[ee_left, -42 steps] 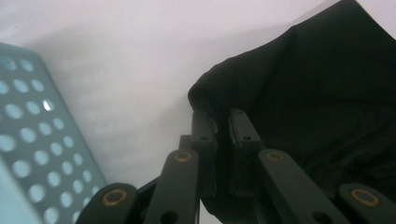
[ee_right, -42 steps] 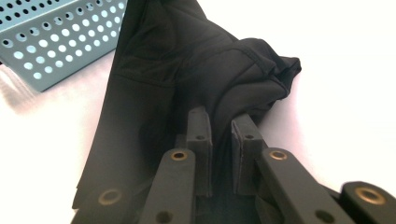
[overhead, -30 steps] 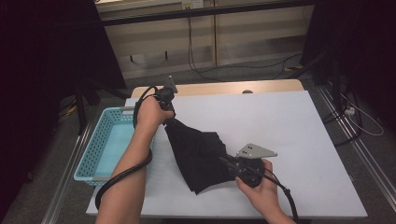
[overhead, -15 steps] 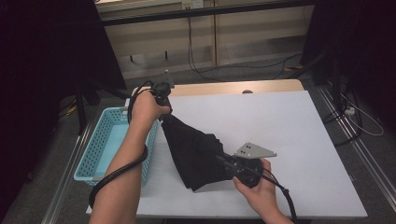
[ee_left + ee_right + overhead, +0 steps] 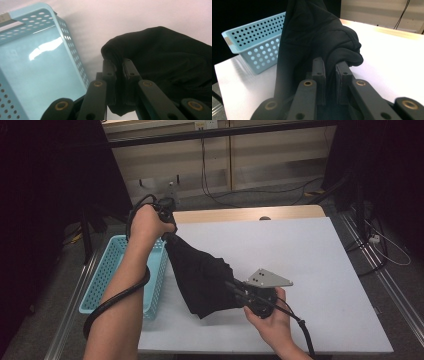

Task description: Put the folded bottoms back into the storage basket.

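The left gripper (image 5: 169,236) is pinching one end of the black cloth (image 5: 202,277). The right gripper (image 5: 235,287) is clamping the other end above the tabletop (image 5: 320,255).

No text, label or number can be read on anything here.

White table (image 5: 320,250) with a wood edge at 12 o'clock, pale wall panels (image 5: 280,155) behind, cables (image 5: 280,195) on grey floor.

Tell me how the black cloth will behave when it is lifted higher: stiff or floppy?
Probably floppy: the cloth sags between the left gripper and right gripper. It bunches into soft folds at the jaws, so likely thin and light. It may drag on the table.
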`<state>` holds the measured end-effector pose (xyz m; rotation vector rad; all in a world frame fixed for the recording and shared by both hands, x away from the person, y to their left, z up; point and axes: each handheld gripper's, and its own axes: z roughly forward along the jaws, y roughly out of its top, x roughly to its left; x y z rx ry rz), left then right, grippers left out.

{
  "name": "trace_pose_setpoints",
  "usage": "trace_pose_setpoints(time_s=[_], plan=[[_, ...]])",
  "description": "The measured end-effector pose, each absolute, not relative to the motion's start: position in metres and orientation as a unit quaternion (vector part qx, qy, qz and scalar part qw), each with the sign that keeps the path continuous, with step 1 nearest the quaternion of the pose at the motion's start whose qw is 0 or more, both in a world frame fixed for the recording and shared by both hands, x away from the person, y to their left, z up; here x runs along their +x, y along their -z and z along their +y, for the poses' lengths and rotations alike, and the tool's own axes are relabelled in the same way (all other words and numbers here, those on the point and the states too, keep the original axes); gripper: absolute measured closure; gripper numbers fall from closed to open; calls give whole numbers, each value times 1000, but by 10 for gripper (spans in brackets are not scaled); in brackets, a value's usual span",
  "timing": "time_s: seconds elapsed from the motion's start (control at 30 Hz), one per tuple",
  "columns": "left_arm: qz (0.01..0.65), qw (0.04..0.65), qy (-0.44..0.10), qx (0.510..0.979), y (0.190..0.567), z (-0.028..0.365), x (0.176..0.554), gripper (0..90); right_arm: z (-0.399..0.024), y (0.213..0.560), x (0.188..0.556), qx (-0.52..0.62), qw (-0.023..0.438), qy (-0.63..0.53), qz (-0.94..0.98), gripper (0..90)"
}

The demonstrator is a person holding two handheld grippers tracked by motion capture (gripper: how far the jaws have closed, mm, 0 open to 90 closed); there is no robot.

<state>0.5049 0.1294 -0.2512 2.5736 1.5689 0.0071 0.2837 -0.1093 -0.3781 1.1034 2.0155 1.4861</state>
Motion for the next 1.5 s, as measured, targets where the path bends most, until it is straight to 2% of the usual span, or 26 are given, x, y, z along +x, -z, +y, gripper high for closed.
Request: trace_pose_setpoints(time_s=[0.43, 1.5], plan=[[534, 64, -17, 843, 217, 145, 504, 832, -96, 361, 285, 375, 209, -551, 716, 808], [562, 93, -40, 821, 170, 202, 502, 832, -44, 328, 298, 330, 199, -577, 720, 808]])
